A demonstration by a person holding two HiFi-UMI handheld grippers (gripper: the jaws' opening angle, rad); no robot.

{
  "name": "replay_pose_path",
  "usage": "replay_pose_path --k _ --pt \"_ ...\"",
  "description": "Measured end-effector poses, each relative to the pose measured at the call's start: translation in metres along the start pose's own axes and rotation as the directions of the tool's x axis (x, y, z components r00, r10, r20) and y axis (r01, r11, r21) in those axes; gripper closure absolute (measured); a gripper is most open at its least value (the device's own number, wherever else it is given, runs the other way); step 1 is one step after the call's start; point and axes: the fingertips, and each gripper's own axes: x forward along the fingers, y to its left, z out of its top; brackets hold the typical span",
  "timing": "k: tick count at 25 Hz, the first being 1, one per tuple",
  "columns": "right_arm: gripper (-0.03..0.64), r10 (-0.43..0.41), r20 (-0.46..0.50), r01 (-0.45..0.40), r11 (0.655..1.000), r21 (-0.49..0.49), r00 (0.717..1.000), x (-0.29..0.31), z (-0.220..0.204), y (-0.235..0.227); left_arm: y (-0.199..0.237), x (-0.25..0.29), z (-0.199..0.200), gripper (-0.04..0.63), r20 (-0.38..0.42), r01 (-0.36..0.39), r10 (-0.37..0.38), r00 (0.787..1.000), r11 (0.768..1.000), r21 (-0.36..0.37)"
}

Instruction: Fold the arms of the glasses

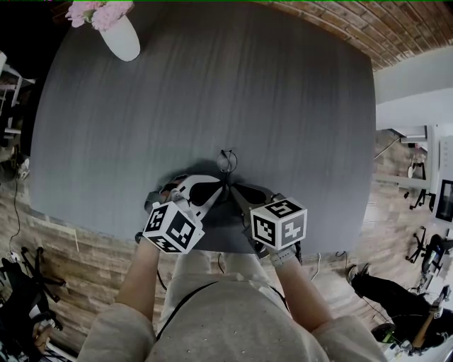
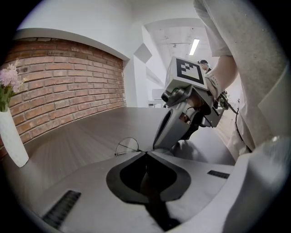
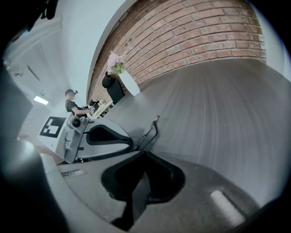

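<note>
The glasses (image 1: 226, 162) lie on the grey table (image 1: 212, 85), near its close edge and just past the tips of both grippers. The left gripper (image 1: 219, 189) comes in from the left and the right gripper (image 1: 233, 191) from the right, and their tips converge almost at one spot right at the near side of the frame.

In the left gripper view the jaws are pressed together. One thin wire-rimmed lens stands just beyond and to the left of the tips, with a fine wire running in to where they meet. In the right gripper view those jaws are likewise clenched tip to tip, and the dark frame rises from just behind them. Whether either gripper has the thin wire pinched cannot be told.

Each gripper's marker cube, the left one (image 1: 172, 228) and the right one (image 1: 279, 223), sits above a bare forearm near the table's edge.

The rest of the table carries only a white vase (image 1: 122, 37) of pink flowers (image 1: 99, 13), well apart at the far left corner. A brick wall (image 2: 68, 86) runs behind the table and wood flooring (image 1: 85, 254) shows below it. A black office chair (image 1: 28, 276) stands at the lower left, and a person (image 3: 70, 104) sits at a desk in the background
</note>
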Motion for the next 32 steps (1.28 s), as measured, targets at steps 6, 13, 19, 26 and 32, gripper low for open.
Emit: replay_pose_path --k 6,13,19,26,32 --pt "0.614 -0.001 0.001 0.001 1.000 -0.003 1.000 0.000 0.001 0.000 0.001 -0.002 0.000 0.595 0.007 -0.006 0.006 1.000 1.000 -0.009" --pt "0.614 0.000 0.019 0.000 1.000 0.001 1.000 -0.001 0.003 -0.002 0.003 -0.001 0.000 0.595 0.014 -0.017 0.017 1.000 1.000 -0.023" --pt "0.614 0.009 0.080 -0.007 1.000 -0.025 0.997 -0.008 0.011 -0.002 0.014 -0.012 0.000 0.595 0.052 -0.068 0.073 0.996 0.992 -0.102" --pt "0.614 0.025 0.201 0.001 0.991 -0.131 0.979 -0.028 0.033 0.000 0.035 -0.038 0.016 0.597 0.156 -0.168 0.209 0.965 0.957 -0.238" --pt "0.615 0.049 0.321 0.033 0.969 -0.246 0.946 -0.060 0.060 0.010 0.048 -0.061 0.037 0.595 0.200 -0.238 0.293 0.935 0.936 -0.260"
